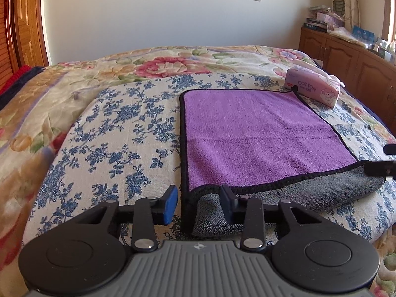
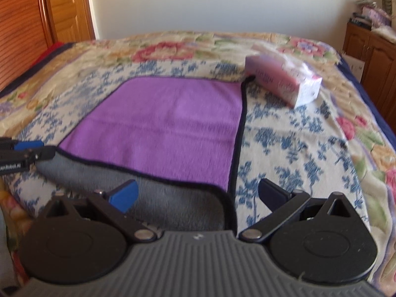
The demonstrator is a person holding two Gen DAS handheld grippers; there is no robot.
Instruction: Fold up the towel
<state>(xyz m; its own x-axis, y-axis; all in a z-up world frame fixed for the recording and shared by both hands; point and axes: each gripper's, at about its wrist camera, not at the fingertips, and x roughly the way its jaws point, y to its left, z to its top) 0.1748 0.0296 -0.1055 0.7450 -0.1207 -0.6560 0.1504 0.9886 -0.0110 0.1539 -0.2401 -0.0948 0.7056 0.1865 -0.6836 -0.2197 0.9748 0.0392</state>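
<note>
A purple towel [image 1: 250, 133] with black trim and a grey underside lies flat on the bed; its near edge is turned up, showing grey. My left gripper [image 1: 199, 204] is open, its fingers astride the towel's near left corner. In the right wrist view the towel [image 2: 170, 121] lies ahead, and my right gripper [image 2: 198, 196] is open wide astride its near right corner. The left gripper's tip [image 2: 29, 151] shows at that view's left edge. The right gripper's tip [image 1: 381, 165] shows at the left view's right edge.
A pink tissue box [image 1: 313, 87] sits at the towel's far right corner, touching it; it also shows in the right wrist view [image 2: 284, 81]. The bed has a blue floral cover [image 1: 118, 128]. A wooden cabinet [image 1: 351, 59] stands at right, a wooden door [image 2: 66, 7] at left.
</note>
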